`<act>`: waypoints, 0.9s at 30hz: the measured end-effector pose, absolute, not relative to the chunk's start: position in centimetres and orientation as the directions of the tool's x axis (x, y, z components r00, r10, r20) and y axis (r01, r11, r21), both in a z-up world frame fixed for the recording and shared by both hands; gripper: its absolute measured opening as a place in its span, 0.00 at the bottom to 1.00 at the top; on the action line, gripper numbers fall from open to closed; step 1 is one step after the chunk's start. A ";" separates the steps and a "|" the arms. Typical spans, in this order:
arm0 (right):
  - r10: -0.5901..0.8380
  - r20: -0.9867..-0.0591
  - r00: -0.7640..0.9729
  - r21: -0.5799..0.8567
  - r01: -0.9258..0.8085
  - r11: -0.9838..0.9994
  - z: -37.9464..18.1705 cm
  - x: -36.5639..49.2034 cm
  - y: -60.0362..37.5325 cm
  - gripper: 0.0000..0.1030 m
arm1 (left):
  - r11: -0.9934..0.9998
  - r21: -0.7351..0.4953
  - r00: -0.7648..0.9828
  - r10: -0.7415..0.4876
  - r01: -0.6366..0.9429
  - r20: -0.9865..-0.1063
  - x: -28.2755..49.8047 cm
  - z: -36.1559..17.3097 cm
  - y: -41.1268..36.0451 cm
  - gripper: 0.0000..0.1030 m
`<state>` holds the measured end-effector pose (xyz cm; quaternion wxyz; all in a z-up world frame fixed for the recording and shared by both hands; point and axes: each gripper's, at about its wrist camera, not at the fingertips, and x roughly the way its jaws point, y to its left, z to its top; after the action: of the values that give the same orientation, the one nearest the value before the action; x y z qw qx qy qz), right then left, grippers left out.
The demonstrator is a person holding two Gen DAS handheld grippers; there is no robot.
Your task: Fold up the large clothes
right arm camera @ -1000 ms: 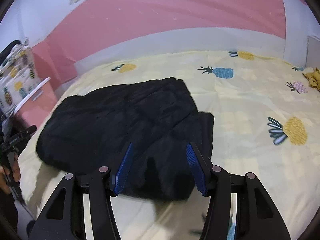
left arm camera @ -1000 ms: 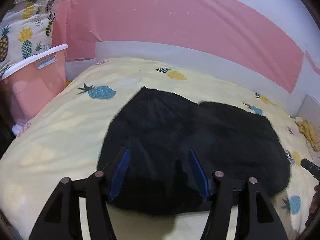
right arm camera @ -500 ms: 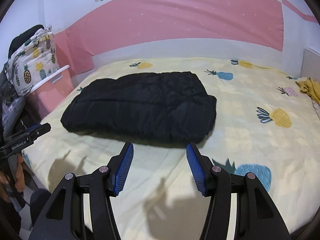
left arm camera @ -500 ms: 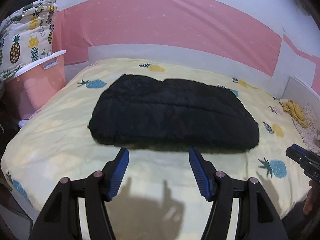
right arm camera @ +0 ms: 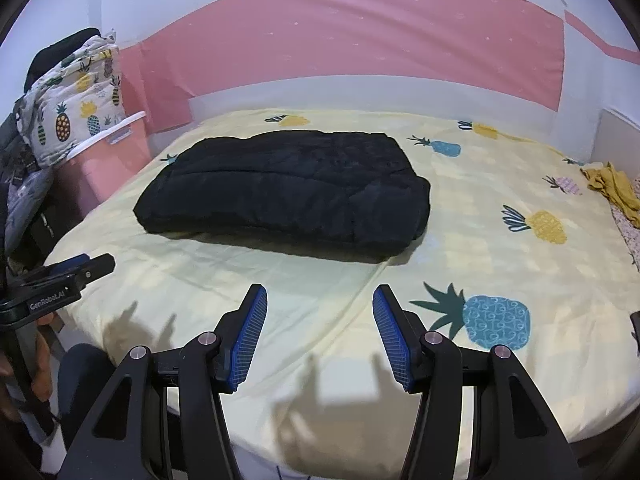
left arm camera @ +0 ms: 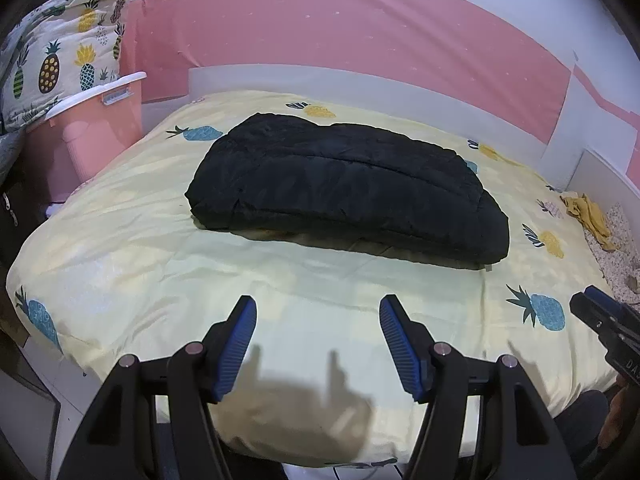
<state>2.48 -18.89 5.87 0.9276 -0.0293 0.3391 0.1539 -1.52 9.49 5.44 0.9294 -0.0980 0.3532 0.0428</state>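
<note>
A black quilted garment (left arm camera: pixel 348 188) lies folded into a thick rectangle in the middle of the bed (left arm camera: pixel 120 240), also seen in the right wrist view as the same black garment (right arm camera: pixel 288 188). My left gripper (left arm camera: pixel 318 312) hangs open over the bed's near edge, well short of the garment, with nothing between its blue pads. My right gripper (right arm camera: pixel 319 300) is open too, empty, above the yellow sheet in front of the garment. Each gripper shows at the edge of the other's view: the right gripper (left arm camera: pixel 600 320) and the left gripper (right arm camera: pixel 72 272).
A pink bin (left arm camera: pixel 92 132) with a pineapple-print quilt (left arm camera: pixel 60 60) on top stands left of the bed. A yellow cloth (left arm camera: pixel 588 216) lies at the bed's right side. A pink and white wall (left arm camera: pixel 360 40) runs behind the bed.
Both grippers have pulled back from over the black garment to the bed's near edge. The garment stays folded on the sheet. Both stay open and empty.
</note>
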 end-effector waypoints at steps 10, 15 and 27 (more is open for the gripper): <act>0.262 -0.632 0.729 0.035 -0.311 0.950 5.8 1.6 -18.3 0.54 | 0.981 -0.110 0.751 0.047 -0.158 -0.658 -2.5 5.7 8.6 0.64; 0.256 -0.637 0.727 0.029 -0.308 0.951 5.7 1.6 -18.2 0.54 | 0.983 -0.098 0.752 0.055 -0.158 -0.657 -2.6 5.7 8.1 0.64; 0.248 -0.651 0.718 0.020 -0.310 0.951 5.4 1.7 -17.6 0.54 | 0.983 -0.095 0.746 0.054 -0.155 -0.664 -2.4 5.3 8.1 0.64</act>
<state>1.69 -17.64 5.36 0.9257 -0.0452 0.3441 0.1507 -2.44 8.11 5.29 0.9316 -0.0723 0.3519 0.0560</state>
